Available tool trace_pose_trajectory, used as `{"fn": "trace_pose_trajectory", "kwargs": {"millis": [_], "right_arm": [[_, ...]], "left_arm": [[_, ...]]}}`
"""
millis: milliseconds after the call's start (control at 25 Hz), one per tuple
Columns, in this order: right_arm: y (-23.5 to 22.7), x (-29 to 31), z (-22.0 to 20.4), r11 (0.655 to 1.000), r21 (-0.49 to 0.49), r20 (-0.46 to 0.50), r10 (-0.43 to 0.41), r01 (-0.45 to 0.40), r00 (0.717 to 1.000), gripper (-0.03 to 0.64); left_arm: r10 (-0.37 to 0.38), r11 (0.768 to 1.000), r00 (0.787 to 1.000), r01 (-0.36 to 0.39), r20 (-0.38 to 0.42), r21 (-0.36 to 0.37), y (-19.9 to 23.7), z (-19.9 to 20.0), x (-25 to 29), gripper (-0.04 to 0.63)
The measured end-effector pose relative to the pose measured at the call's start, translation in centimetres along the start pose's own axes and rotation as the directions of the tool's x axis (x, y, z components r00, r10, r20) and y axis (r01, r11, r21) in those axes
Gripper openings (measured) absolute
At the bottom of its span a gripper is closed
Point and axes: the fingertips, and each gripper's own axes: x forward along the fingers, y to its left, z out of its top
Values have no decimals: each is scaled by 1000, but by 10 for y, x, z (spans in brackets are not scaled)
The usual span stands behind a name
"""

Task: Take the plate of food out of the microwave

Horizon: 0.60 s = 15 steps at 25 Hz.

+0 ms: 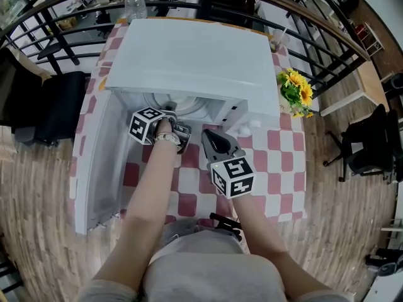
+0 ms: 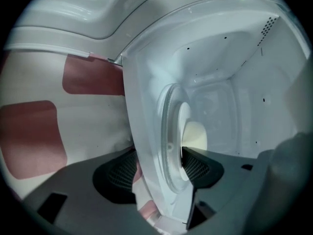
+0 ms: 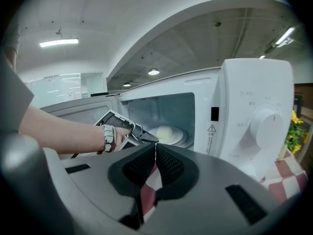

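The white microwave (image 1: 189,55) stands on the checked table with its door (image 1: 94,168) swung open to the left. Inside, a white plate (image 2: 185,126) with pale food (image 2: 195,136) rests on the glass turntable (image 2: 167,131); the right gripper view also shows that plate (image 3: 168,133). My left gripper (image 1: 171,113) is at the cavity mouth, turned on its side. Its jaws stand wide open (image 2: 158,153), one over the plate's near rim, the other outside the front sill. My right gripper (image 1: 209,136) hovers before the microwave, shut (image 3: 155,148) and empty.
Yellow flowers (image 1: 296,93) stand right of the microwave, a water bottle (image 1: 133,2) and a cup (image 1: 276,39) behind it. The control dial (image 3: 266,124) is on the right front. A railing curves behind the table; black chairs (image 1: 365,143) stand at both sides.
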Motion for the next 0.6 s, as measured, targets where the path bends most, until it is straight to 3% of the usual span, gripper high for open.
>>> {"fn": "trace_pose_trajectory", "kwargs": {"millis": [600], "right_arm": [[14, -6, 7, 999, -22, 24, 25, -24, 999, 28]], "left_arm": [[-49, 998, 998, 50, -43, 29, -1, -13, -25, 130]]}}
